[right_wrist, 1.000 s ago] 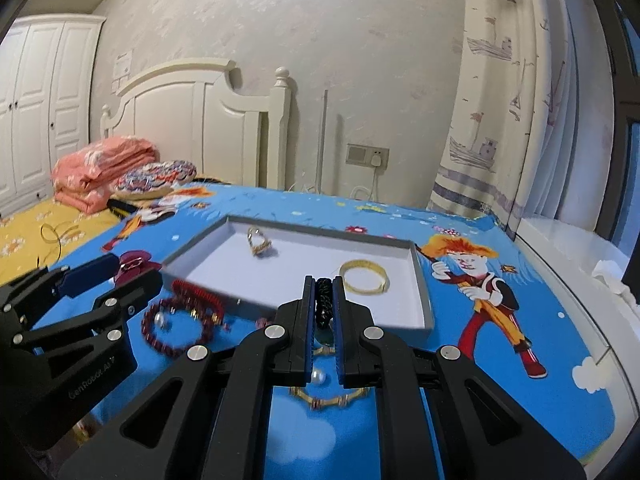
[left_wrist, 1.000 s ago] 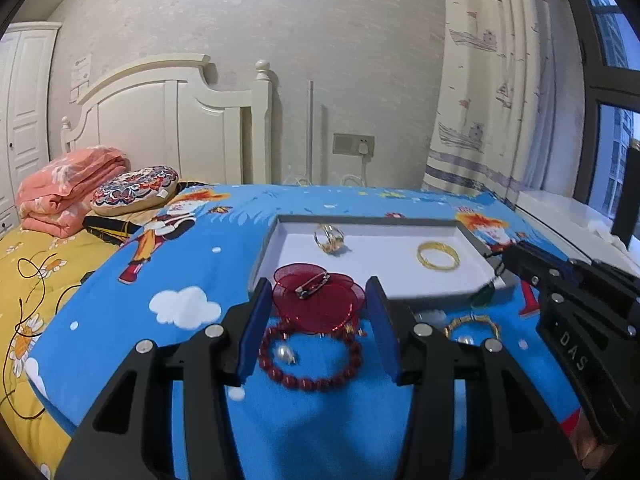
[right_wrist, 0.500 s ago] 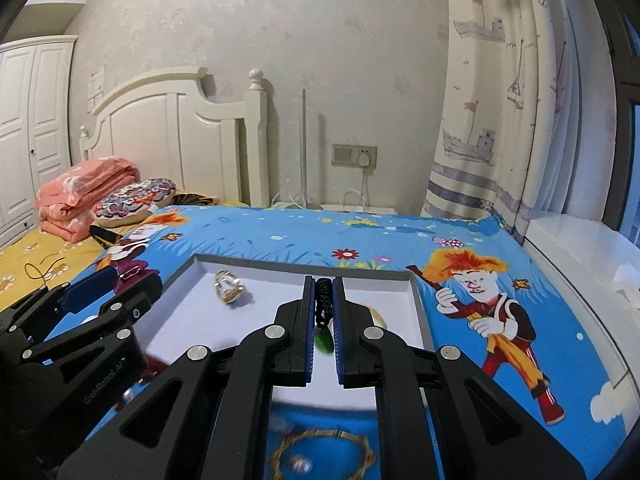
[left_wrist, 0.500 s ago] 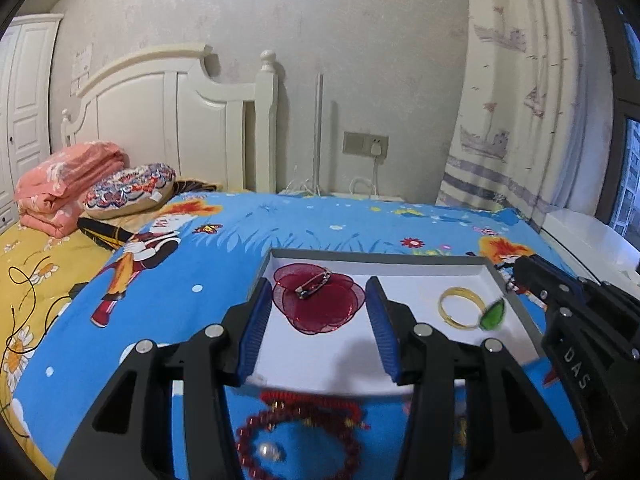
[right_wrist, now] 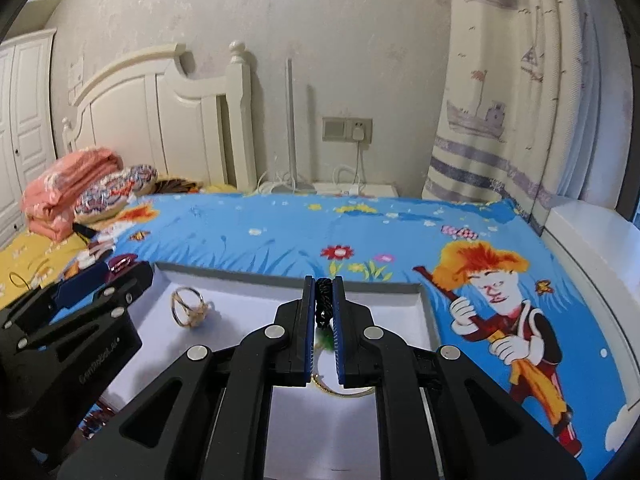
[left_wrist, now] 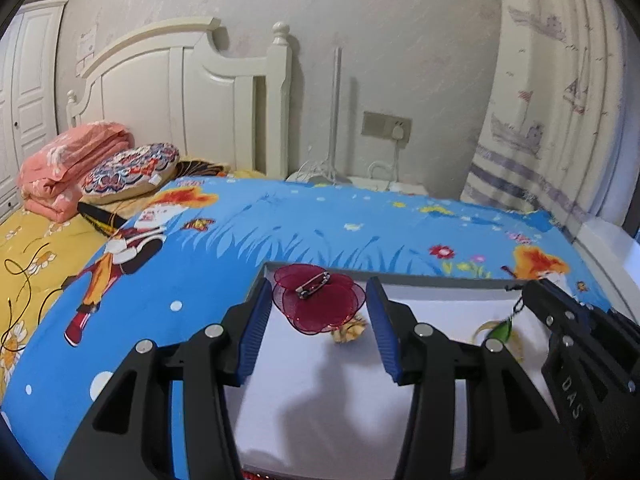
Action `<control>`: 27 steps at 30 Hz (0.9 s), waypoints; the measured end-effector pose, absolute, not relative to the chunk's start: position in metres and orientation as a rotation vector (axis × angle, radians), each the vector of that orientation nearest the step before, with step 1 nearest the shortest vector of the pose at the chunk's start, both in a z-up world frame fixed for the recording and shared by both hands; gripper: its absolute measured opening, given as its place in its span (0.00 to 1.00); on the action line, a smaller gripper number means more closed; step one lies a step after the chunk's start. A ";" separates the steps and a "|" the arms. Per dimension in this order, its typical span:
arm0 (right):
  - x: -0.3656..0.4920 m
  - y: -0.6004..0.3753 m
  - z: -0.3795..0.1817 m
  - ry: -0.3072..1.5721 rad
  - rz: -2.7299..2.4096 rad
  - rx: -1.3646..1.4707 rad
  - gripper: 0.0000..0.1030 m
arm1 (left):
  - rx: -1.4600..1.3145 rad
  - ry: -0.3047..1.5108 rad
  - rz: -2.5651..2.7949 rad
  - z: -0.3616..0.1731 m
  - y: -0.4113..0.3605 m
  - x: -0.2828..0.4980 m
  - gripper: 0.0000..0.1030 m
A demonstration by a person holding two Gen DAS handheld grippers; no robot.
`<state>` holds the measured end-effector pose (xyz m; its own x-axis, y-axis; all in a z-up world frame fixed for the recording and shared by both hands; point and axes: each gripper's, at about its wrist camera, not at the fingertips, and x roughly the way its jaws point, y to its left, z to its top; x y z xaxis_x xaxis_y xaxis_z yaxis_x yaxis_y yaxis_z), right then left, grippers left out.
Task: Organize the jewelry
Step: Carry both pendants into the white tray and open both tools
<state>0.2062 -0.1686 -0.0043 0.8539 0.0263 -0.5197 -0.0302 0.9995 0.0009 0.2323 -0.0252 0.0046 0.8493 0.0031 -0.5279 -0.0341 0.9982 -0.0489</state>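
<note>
Both hands have carried their loads forward from the loose jewelry on the blue cartoon bedsheet (left_wrist: 320,224) to above the white tray (left_wrist: 340,408). A second ago the tray lay ahead and a red bead bracelet sat under the left tool; now the tray floor fills the space beneath both. Judged from this, the carrying is nearly over and setting the pieces down comes next.

The left tool (left_wrist: 320,312) stands about half open, its blue pads grasping the red mesh flower brooch (left_wrist: 318,300) by its edges, pin side up, above the tray's far left corner. Below it a gold ring (right_wrist: 188,306) lies on the tray floor.

The right tool (right_wrist: 324,304) is clenched almost completely, pinching a black braided cord (right_wrist: 323,300) from which a green leaf pendant (left_wrist: 502,330) hangs over the middle of the tray. A gold bangle (right_wrist: 340,394) lies on the tray directly under this tool, mostly hidden by its fingers.
</note>
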 end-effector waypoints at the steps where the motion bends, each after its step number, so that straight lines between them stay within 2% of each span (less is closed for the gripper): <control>1: 0.210 -0.168 -0.009 0.570 0.035 -0.006 0.09 | -0.056 0.567 0.028 0.000 -0.024 0.235 0.46; 3: 0.214 -0.169 -0.015 0.593 0.022 -0.005 0.12 | -0.061 0.591 0.033 -0.006 -0.021 0.238 0.47; 4: 0.216 -0.170 -0.018 0.603 0.017 -0.006 0.13 | -0.063 0.595 0.041 -0.008 -0.020 0.239 0.53; 6: 0.218 -0.174 -0.020 0.614 0.015 0.012 0.14 | -0.065 0.590 0.060 -0.011 -0.016 0.239 0.58; 10: 0.217 -0.180 -0.018 0.616 0.010 0.028 0.17 | -0.074 0.591 0.072 -0.011 -0.012 0.238 0.61; 11: 0.215 -0.181 -0.017 0.616 0.011 0.033 0.19 | -0.076 0.592 0.071 -0.011 -0.011 0.236 0.61; 13: 0.209 -0.183 -0.012 0.605 0.019 0.046 0.31 | -0.080 0.592 0.069 -0.010 -0.010 0.232 0.65; 17: 0.192 -0.184 -0.005 0.584 0.025 0.030 0.32 | -0.082 0.591 0.067 -0.003 -0.005 0.217 0.71; 19: 0.182 -0.186 -0.003 0.582 0.031 0.038 0.32 | -0.097 0.579 0.071 0.001 -0.001 0.205 0.79; 22: 0.164 -0.189 -0.003 0.576 0.033 0.036 0.32 | -0.103 0.545 0.075 0.005 0.005 0.182 0.85; 27: 0.128 -0.188 -0.014 0.587 0.050 0.019 0.32 | -0.083 0.523 0.056 0.001 0.009 0.139 0.91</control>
<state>0.1285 -0.1881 -0.0138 0.8316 0.0529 -0.5529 -0.0420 0.9986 0.0324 0.1391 0.0087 0.0014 0.8651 0.0322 -0.5006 -0.0747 0.9951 -0.0651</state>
